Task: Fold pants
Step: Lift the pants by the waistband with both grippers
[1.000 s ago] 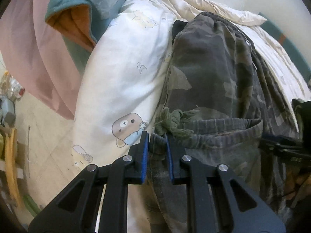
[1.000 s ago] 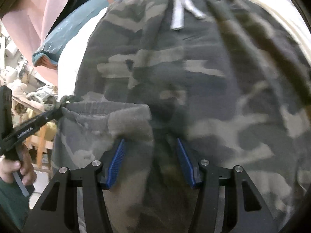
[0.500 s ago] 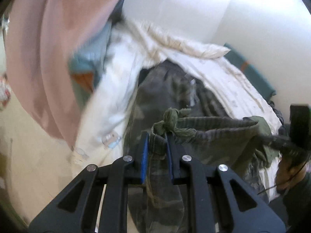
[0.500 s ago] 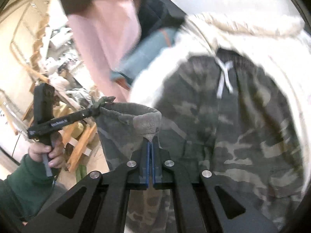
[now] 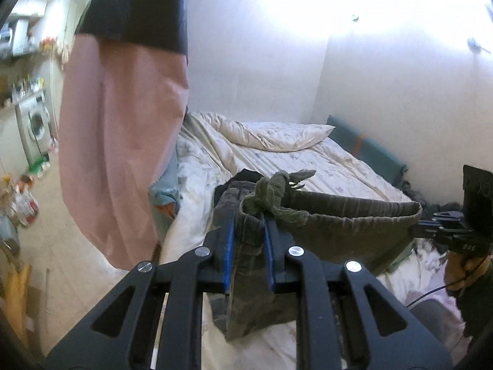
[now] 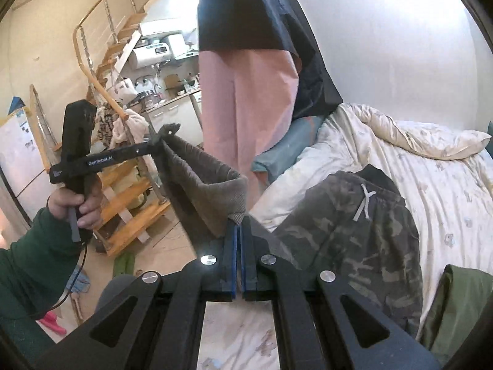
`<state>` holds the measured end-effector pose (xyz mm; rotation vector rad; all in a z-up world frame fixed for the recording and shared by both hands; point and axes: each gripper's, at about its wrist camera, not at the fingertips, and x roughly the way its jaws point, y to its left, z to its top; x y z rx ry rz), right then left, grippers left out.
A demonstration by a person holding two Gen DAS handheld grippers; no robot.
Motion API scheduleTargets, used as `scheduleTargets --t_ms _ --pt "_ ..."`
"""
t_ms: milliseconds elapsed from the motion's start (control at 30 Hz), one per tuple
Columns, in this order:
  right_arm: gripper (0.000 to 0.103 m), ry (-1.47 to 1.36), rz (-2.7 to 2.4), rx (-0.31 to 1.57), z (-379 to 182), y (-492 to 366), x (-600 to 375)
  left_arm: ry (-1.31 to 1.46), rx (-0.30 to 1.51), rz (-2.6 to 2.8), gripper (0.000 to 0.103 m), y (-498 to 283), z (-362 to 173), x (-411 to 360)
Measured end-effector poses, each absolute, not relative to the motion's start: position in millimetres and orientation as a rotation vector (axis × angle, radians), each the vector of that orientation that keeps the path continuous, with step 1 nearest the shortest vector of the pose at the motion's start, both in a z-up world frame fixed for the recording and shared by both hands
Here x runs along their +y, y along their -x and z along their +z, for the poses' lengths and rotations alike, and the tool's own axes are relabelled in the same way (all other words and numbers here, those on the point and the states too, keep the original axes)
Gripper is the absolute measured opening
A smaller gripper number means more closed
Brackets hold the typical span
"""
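While both grippers hold one waistband above the bed (image 5: pixel 323 166), each wrist view shows what the other cannot. From the left wrist, the left gripper (image 5: pixel 248 231) has its blue pads clamped on the olive pants (image 5: pixel 348 231) just below the knotted drawstring (image 5: pixel 274 197), and the ribbed waistband runs taut from there toward the right side of the view. At its far end the right gripper (image 5: pixel 431 231) appears only as a dark nose meeting the cloth, so its jaws cannot be read here. A leg of the pants hangs below the left gripper, over the near edge of the bed.

From the right wrist, the right gripper (image 6: pixel 238 234) is seen closed, its pads pressed together on the corner of the waistband of the same pants (image 6: pixel 209 185). The left gripper (image 6: pixel 154 145) shows side-on at the other end of the band, its fingertips hidden by the knot. Only this view shows the left hand (image 6: pixel 80 203) in a green sleeve (image 6: pixel 34 262) wrapped round the handle.

A second, camouflage pair of pants (image 6: pixel 348 234) with a pale drawstring lies flat on the bed; the right wrist sees it fully, the left wrist only a dark edge behind the held waistband. A pink curtain (image 5: pixel 123 141) hangs just off the bed's side. A wooden staircase (image 6: pixel 123 185) beyond the bed shows in the right view, a washing machine (image 5: pixel 34 123) in the left view.
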<state>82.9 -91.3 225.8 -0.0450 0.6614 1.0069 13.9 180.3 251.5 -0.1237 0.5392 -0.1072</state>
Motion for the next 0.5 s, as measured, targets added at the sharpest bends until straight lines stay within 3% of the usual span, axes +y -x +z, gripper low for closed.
scheduleTargets --t_ms 500 --pt "0.000 0.031 0.914 0.733 190 -46 -118 0.087 0.631 -0.158 0.014 -6 210 142"
